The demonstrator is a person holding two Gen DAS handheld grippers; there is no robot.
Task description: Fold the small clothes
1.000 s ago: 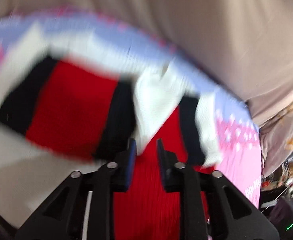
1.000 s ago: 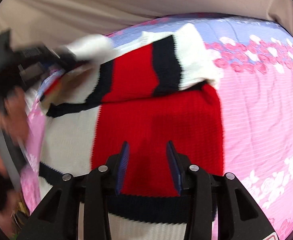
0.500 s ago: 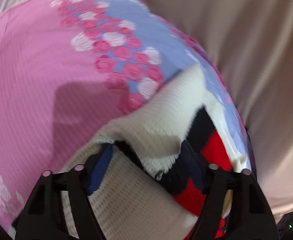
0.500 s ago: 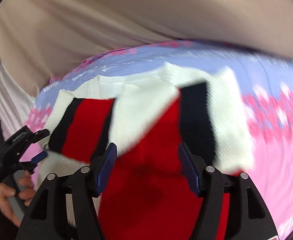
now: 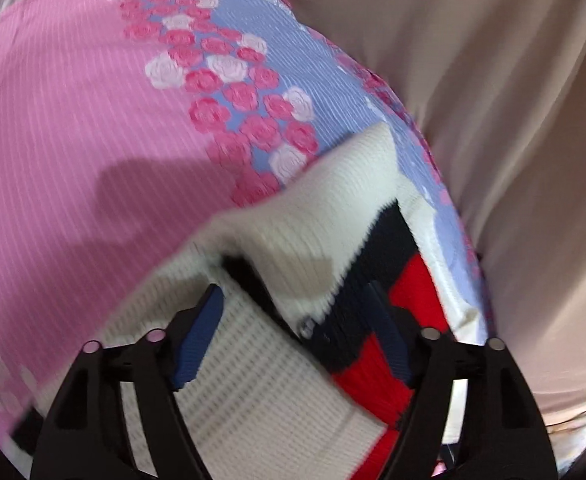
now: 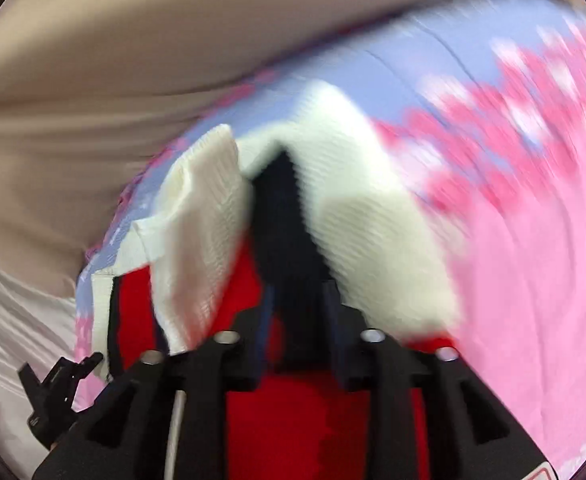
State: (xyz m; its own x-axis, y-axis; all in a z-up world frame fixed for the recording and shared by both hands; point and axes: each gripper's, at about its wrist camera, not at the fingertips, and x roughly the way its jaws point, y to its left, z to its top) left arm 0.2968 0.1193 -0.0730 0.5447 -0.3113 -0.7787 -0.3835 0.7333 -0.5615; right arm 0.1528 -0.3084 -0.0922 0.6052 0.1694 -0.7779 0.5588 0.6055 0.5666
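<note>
The small knitted sweater (image 5: pixel 277 392), banded in white, navy and red, is laid on a bed covered by a pink and lilac rose-printed sheet (image 5: pixel 93 128). It sits close to the sheet's far edge, beside a beige drape (image 5: pixel 493 100). A flat, soft surface is used so that each fold can be pressed down and kept in place.

The left tool (image 5: pixel 297 336) is held low over the white portion of the garment, angled downward. Its jaws are opening and stand wide. Cloth lies between the blue pads (image 5: pixel 197 340), but no pressure on it is visible, so the fabric is judged to be released on this side. The wide stance is presumably adopted so that a folded layer is left lying where it was placed.

The right tool (image 6: pixel 297 320) is positioned over the navy band, where a sleeve is doubled over the red body. Its jaws are closing with the navy knit between them. Whether the pads already bite cannot be told, because the view is blurred. The grip is probably sought at a banded edge so that a whole layer is lifted together.

The fold is judged partly complete.
</note>
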